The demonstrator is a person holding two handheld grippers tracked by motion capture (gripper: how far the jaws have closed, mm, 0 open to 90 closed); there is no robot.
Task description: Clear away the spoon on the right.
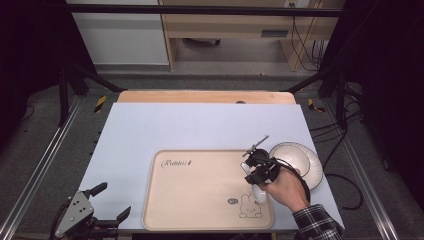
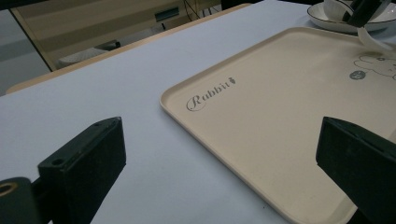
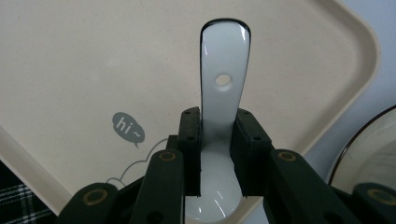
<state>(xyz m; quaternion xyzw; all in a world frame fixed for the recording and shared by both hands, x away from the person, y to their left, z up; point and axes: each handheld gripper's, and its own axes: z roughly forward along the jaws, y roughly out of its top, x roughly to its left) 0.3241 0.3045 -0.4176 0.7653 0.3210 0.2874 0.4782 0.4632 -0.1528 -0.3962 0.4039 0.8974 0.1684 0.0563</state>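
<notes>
On the pale blue mat (image 1: 200,125) covering the wooden table (image 1: 205,96), a beige tray (image 1: 200,200) printed with the word "Rabbit" and a small rabbit drawing (image 1: 247,206) was seen lying toward the near edge. Over the tray's right side, the right gripper (image 1: 256,172) was held in a person's right hand (image 1: 286,187), a plaid sleeve (image 1: 317,225) visible at the wrist. Its jaws were pressed against both sides of a white ceramic spoon (image 3: 223,93), gripped at the neck where handle meets bowl; in the right gripper view the handle, pierced by a small hole, was pointed away above the tray near a "hi~" speech bubble (image 3: 127,128). Just beside the tray's right edge, a white bowl with a dark rim (image 1: 297,160) was set on the mat. At the near left corner of the table, the left gripper (image 1: 107,202) was held off the tray, its jaws spread wide apart with nothing between them, the mat and the tray's left rim being seen beyond them.
</notes>
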